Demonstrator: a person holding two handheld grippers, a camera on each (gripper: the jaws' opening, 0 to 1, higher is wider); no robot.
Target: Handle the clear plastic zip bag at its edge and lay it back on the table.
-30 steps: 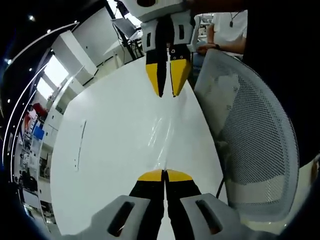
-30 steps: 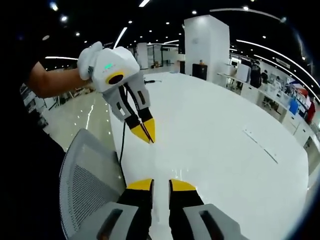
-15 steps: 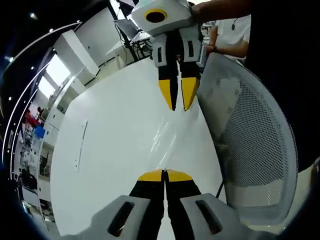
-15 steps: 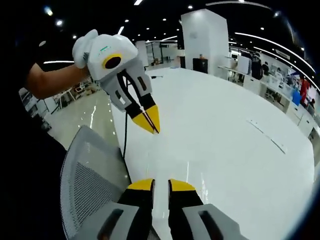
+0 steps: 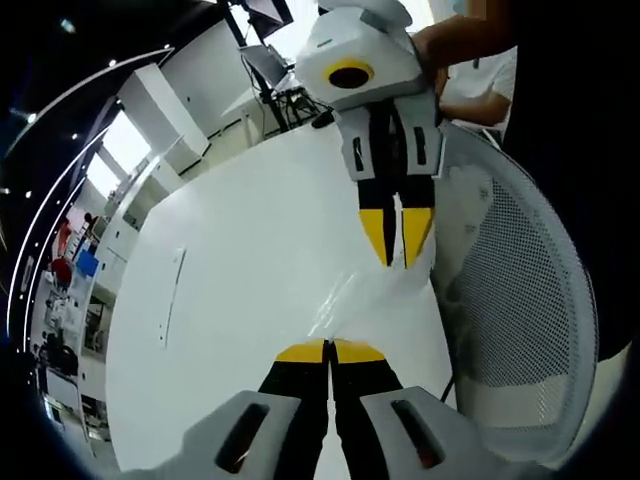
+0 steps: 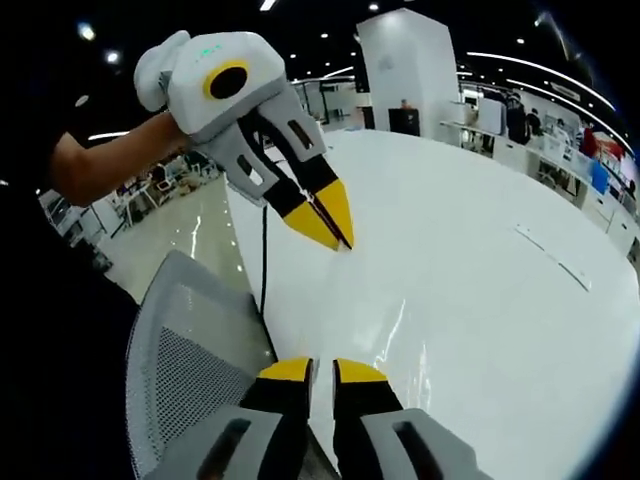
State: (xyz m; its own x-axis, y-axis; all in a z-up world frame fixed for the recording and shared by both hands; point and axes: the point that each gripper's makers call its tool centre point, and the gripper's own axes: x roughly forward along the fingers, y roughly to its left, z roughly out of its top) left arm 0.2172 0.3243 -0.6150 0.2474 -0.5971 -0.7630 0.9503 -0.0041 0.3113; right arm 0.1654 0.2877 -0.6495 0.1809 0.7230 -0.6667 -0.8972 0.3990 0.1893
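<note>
Left tongs closed flat on near edge of clear zip bag, which stretches over the counter to the right tongs; those stand slightly parted, grip on far edge uncertain. Risk: film slips free, drops crumpled toward mesh chair

The left hand-held gripper has its yellow-tipped jaws pressed together, tips touching. The right hand-held gripper points down toward it from above, jaws a narrow gap apart. A bare forearm carries the left one.
</note>
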